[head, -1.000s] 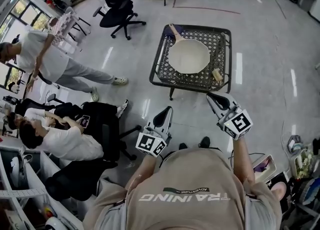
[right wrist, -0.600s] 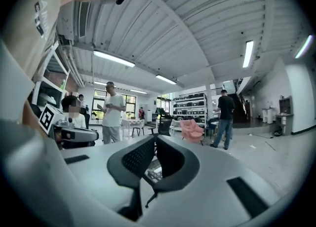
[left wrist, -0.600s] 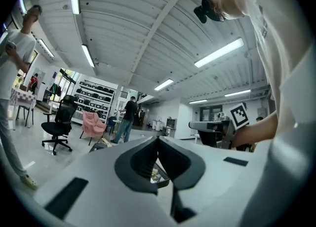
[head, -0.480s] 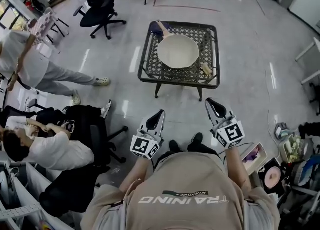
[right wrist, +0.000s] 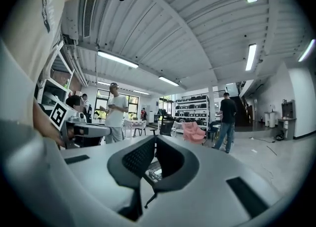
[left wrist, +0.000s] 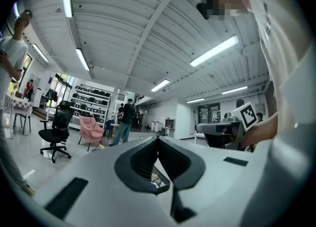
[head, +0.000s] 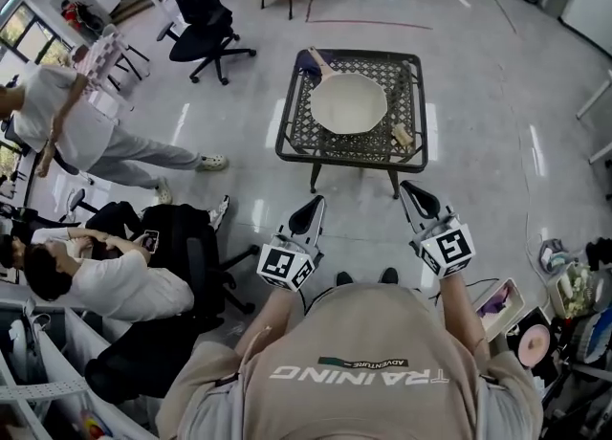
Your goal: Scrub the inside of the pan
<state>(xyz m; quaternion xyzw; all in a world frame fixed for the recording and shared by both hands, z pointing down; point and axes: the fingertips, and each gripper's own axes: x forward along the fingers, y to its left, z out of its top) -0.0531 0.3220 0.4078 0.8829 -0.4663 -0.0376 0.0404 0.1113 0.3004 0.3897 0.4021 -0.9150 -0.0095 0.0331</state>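
Glossy grey floor. Black metal lattice table carries round cream frying pan. Left gripper and right gripper: both pressed together, empty, apart from table.

Not much moved in the last second. My head view swung left and has come partway back, so the table and the pan slid toward the left of the frame, then drifted right again. The right gripper was angled off toward the upper left and now points straighter at the table. The left gripper wobbled sideways with it and has ended up a touch higher in the frame.
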